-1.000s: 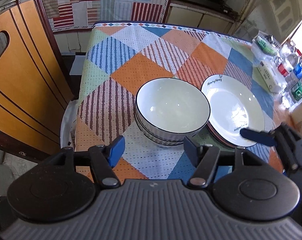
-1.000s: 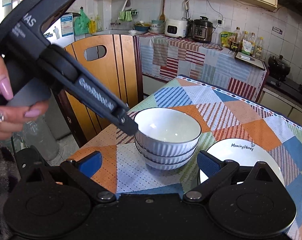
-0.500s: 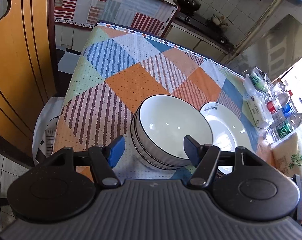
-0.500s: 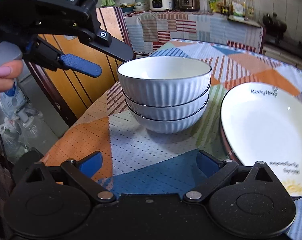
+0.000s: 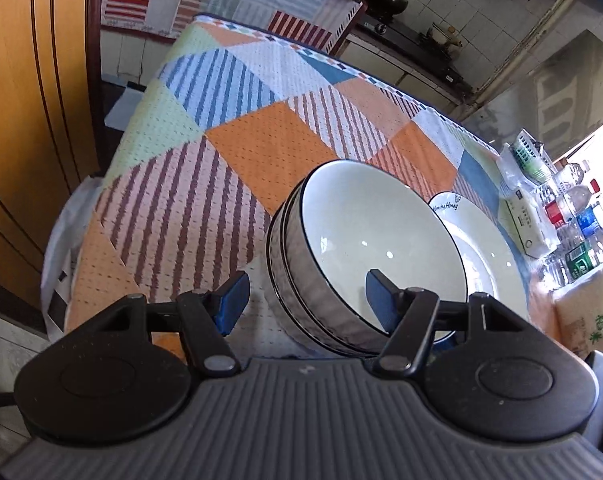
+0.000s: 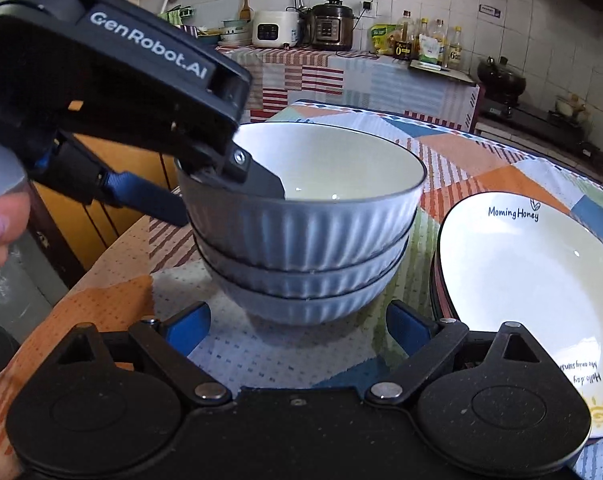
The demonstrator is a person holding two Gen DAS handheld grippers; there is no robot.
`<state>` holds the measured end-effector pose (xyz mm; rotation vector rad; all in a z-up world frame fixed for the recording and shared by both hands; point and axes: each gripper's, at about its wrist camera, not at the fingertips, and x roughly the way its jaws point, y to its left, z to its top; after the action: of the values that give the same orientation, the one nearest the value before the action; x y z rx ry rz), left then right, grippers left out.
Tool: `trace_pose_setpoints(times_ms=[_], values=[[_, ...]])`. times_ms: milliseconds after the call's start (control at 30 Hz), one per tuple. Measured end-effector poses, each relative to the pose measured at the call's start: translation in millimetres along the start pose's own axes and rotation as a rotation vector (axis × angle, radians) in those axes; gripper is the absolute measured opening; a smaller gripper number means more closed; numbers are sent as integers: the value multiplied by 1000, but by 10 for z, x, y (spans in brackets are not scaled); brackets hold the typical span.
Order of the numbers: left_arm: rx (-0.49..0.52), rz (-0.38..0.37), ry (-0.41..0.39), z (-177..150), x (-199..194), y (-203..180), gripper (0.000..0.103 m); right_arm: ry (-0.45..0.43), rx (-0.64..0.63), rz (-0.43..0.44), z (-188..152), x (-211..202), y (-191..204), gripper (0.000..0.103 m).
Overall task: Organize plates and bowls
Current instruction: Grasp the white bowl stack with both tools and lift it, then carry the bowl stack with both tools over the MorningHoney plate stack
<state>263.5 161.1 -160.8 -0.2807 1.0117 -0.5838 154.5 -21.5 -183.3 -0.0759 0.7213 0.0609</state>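
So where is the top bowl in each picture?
Left wrist view: the top bowl sits low and right of the middle, with the left gripper straddling its near rim.
Right wrist view: it fills the middle.
Shared landmark: the Morning Honey plate, right of the bowls.

White lettering reading "GenRobot.AI" runs along the black body of the left gripper (image 6: 225, 196), at upper left of the right wrist view. The top plate (image 6: 533, 312), at right of that view, carries dark blue script "Morning Honey" near its far rim, with a small leaf mark above the last letters. Near its lower right rim a second inscription stands upside down; it appears to begin "Hello day", and the remainder is too small to confirm. The left wrist view shows the same "Morning Honey" script on the plate's far rim. Bottle labels on the counter (image 6: 381, 76) show large figures, apparently "0" and "6"; other wording is illegible.
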Motion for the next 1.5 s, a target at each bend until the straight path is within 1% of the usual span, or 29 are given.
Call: trace_pose_setpoints(times_ms=[100,133,200,367,400,467,533,600,700,767,967,1167,1367,1500], values=[[-5,6,7,-16,65,31,53,-15,-36,-44,30,52,34,97],[-3,-6,8,-15,79,37,50,-19,-48,-48,48,77,35,98],[-2,-2,5,-10,95,42,45,-25,-62,-51,59,111,41,99],[-32,-25,5,11,159,115,44,-25,-97,-85,56,172,111,103],[-39,-24,7,13,180,125,42,-25,-103,-92,55,185,120,103],[-52,-34,2,11,203,142,42,-31,-99,-99,71,207,125,103],[-58,-37,4,14,205,152,42,-32,-93,-92,92,221,105,103],[-44,-35,6,11,193,140,41,-39,-97,-85,85,205,106,103],[16,-3,18,-15,138,52,40,-48,-110,-61,51,169,93,103],[55,21,26,-57,80,-16,40,-30,-104,-35,82,137,57,103],[100,47,94,-131,-45,-133,40,-19,-95,0,9,-37,72,103],[124,95,144,-193,-268,-357,40,-58,-67,56,-39,-245,-4,103],[150,117,133,-344,-505,-594,40,-75,-65,77,-89,-486,-39,103],[149,115,120,-442,-659,-732,40,-83,-81,83,-110,-677,-65,103]])
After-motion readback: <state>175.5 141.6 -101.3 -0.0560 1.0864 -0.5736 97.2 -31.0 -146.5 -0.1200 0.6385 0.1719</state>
